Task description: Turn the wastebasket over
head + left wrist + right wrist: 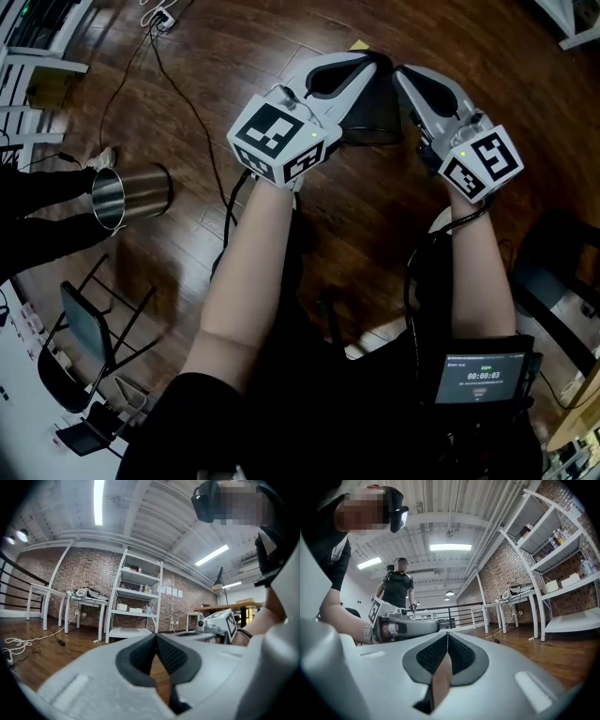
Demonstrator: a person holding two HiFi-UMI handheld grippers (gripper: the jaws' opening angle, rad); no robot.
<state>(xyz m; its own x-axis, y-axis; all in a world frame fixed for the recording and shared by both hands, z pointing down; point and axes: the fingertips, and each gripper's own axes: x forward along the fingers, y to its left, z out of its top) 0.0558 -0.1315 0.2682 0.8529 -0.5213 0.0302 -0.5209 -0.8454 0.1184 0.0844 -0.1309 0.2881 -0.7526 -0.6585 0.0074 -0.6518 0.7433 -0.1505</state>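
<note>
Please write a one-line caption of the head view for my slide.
Left gripper and right gripper, both shut, held level above a wooden floor; metal can lies sideways at left.

The dark basket [375,117] is mostly covered from above — the small screen's [480,375] print is too tiny to read.

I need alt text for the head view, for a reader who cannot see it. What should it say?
Two forearms hold the left tool and the right tool, both shut and empty, tips close together over a dark object on a wooden floor. A metal bin lies on its side at the left.
</note>
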